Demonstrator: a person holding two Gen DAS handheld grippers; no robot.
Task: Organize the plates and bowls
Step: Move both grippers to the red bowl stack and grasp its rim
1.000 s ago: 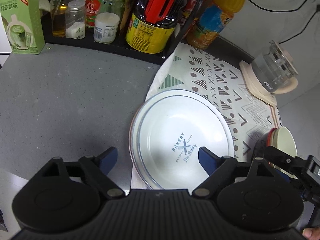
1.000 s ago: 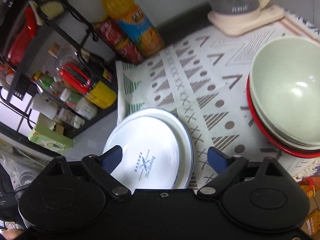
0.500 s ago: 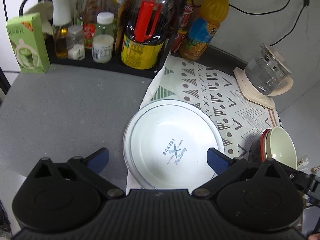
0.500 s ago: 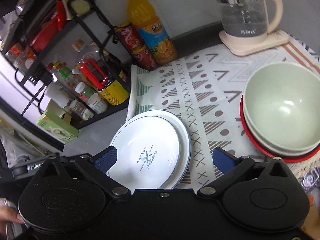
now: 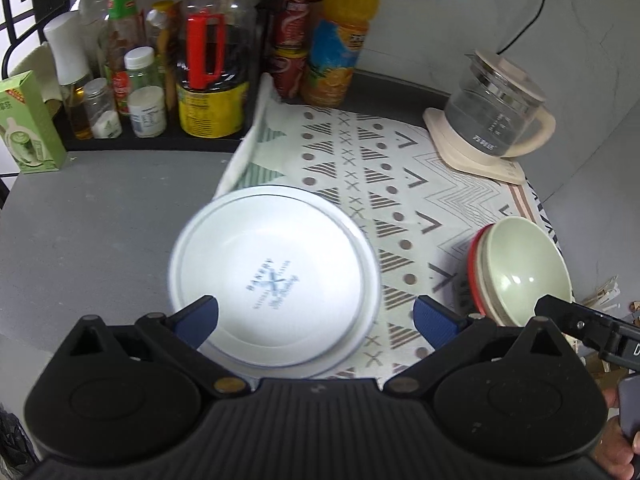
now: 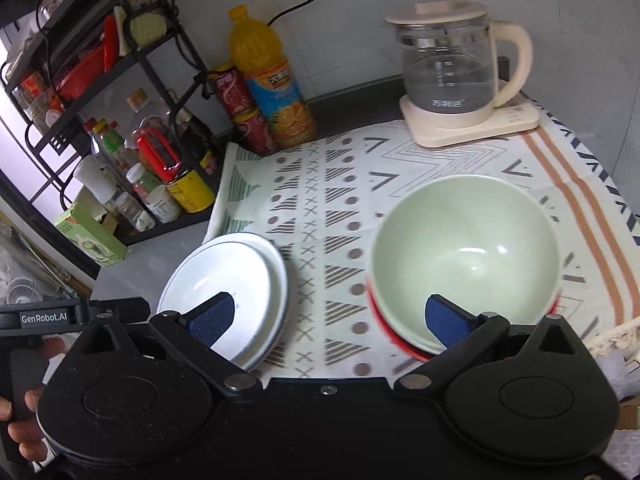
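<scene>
Both hand-held grippers raised and pulled back, jaws wider

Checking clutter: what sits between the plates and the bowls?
Nothing, only bare patterned cloth between plates and bowls, clearest in the right wrist view.

Bare cloth (image 6: 320, 216) lying open between plates (image 6: 228, 284) and bowls (image 6: 464, 260); bottles (image 6: 276, 92), kettle (image 6: 452, 68) blocking the rear.

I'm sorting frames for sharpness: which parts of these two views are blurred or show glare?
Left wrist view: the white plates are smeared at the rim and the printed logo is soft, while the bottles behind stay fairly crisp. Right wrist view: the green bowl carries bright glare spots inside, and straight edges bend towards the corners.
</scene>
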